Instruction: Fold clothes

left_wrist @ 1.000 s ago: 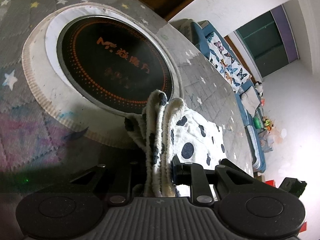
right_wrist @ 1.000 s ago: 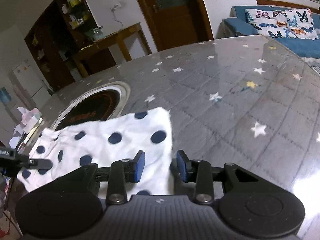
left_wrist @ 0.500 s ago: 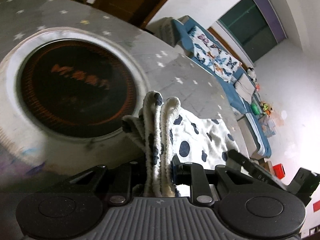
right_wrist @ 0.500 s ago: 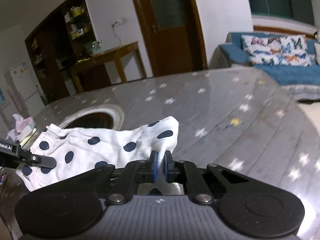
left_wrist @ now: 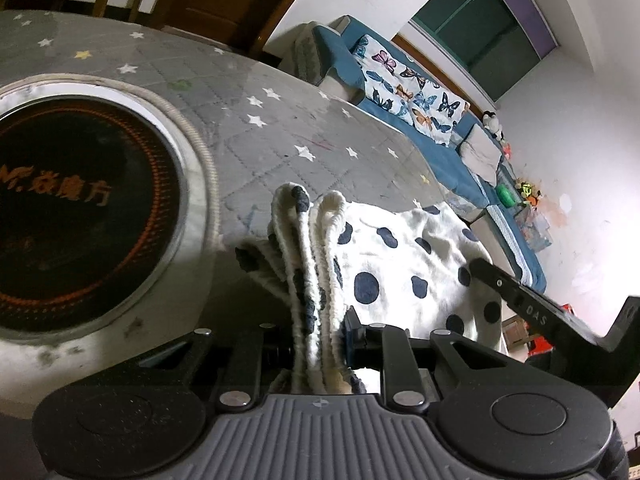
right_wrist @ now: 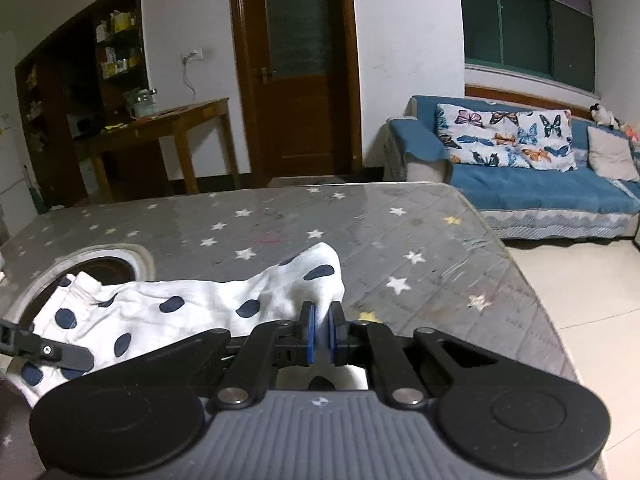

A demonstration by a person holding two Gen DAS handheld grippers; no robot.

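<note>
In the left wrist view, the left gripper (left_wrist: 320, 332) pinches the gathered, ribbed elastic edge of a white garment with dark blue polka dots (left_wrist: 400, 264); the bunched band stands up in thick ridged folds between the pressed-in fingers, while the rest of the cloth spreads to the right, soft and lightly rumpled, over the grey star-printed table cover (left_wrist: 280, 120). Left of it sits a round black cooktop (left_wrist: 80, 216) with orange lettering, ringed in white. The right tool's black arm shows at the far edge of the cloth. In the right wrist view, the right gripper (right_wrist: 320, 334) has its blue pads (right_wrist: 308, 334) closed on the opposite end of the garment, whose corner peaks up just beyond them; the fabric between looks thin and creased, stretched lengthwise and sagging slightly. Both ends held and the cloth drawn out suggests a fold is under way, with the ends not brought together; how many folds it already carries I cannot tell.
</note>
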